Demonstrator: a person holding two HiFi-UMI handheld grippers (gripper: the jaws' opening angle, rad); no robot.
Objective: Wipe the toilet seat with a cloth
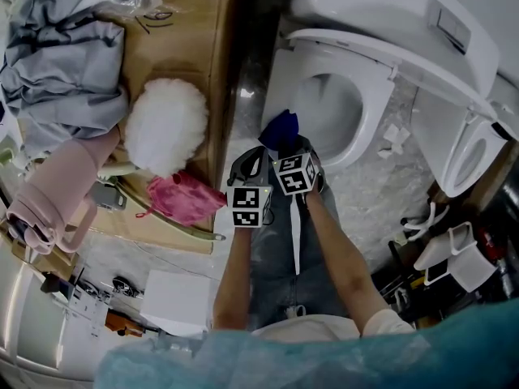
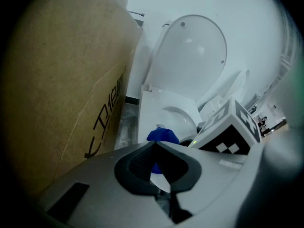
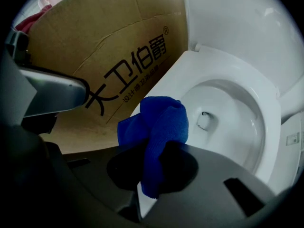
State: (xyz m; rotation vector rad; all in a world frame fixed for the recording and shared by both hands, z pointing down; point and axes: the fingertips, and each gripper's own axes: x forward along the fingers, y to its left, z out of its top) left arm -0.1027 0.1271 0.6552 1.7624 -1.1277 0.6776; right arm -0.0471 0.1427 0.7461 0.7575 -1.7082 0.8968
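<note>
Holding, right tool [image 3: 152, 161]: one blue cloth [image 3: 159, 125], bunched. My two jaws are clamped on it; its bulk stands up past the tips and a tail hangs down between the pads.

Item, left tool [image 2: 154, 146]: jaws drawn together at the tips, nothing between them. It sits just beside the right tool, on that tool's left, and the two marker cubes are close together in the head view. The cloth shows beyond its tips.

Item, toilet seat [image 3: 173, 84]: white, lowered over the bowl [image 3: 228, 122], directly ahead of and below the right tool. The cloth hangs over the near edge of the seat; I cannot tell whether it touches.

Item, lid [image 2: 194, 56]: white, raised upright, farther ahead of the left tool than the seat.

Item, cardboard box [image 3: 104, 56]: brown with black print, to the left of both tools, close against the toilet's side.

Item, white fluffy bundle [image 1: 165, 126]: on top of the box, left of the left tool [image 1: 251, 164], with a pink bag [image 1: 185, 198] just beside it.
</note>
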